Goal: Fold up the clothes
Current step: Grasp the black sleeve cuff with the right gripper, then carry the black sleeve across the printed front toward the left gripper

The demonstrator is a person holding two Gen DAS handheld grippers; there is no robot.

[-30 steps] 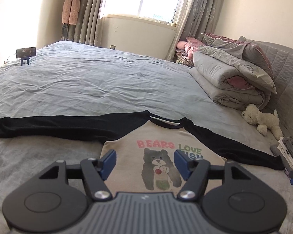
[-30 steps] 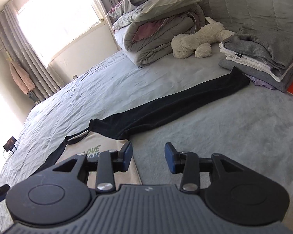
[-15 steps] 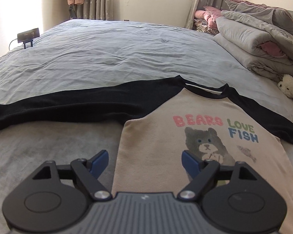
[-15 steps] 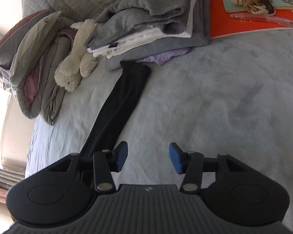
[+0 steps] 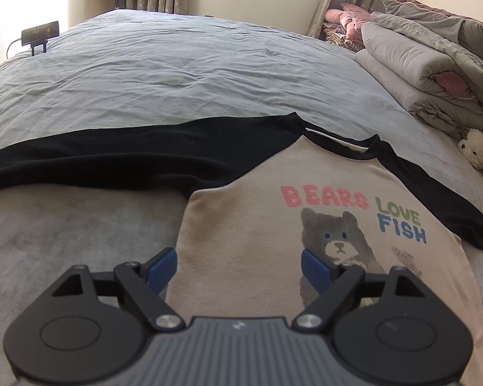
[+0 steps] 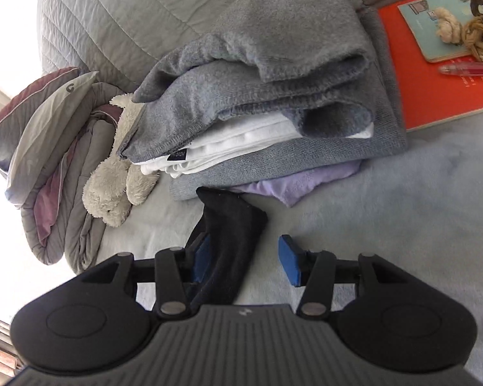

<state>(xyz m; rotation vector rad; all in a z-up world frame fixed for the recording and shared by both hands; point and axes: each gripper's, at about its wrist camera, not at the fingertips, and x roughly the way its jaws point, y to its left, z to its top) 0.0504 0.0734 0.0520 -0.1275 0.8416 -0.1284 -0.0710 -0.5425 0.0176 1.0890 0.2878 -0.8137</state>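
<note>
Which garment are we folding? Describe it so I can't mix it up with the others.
On the grey bed, nearer than the rolled duvet, one shirt lies spread flat. Unlike the folded pile, it has a beige body, long black sleeves and a grey bear under "BEARS LOVE FISH".

shirt hem [image 5: 434,347] cut off, sleeve [image 6: 232,241] part-hidden

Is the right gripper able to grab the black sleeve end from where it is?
Probably yes. The right gripper is open, its jaws having just widened, and the sleeve end already lies between the fingers, nearer the left one. Nothing covers it; the folded pile sits just beyond.
</note>
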